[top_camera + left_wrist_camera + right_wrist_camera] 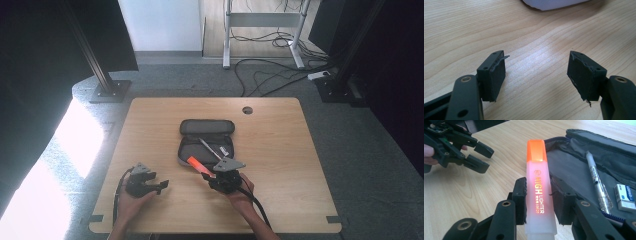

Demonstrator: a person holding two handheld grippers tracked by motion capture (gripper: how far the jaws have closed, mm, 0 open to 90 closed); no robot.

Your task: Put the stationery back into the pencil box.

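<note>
Right gripper (537, 200) clamped on orange highlighter (539, 185), cap forward, just beside open pencil case (579, 167), likely for packing. Left gripper (536, 75) wide, empty, waiting over desk (461, 32).

You've got one highlighter (539, 185), one pen (597, 184), one eraser (626, 197), one pencil case (207, 128), two tools: left (161, 186), right (211, 176).

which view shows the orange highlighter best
The right gripper view: the highlighter stands close up between the right gripper pads, its print readable, beside the open pencil case. In the high view it is a small orange streak at the case's edge.
</note>
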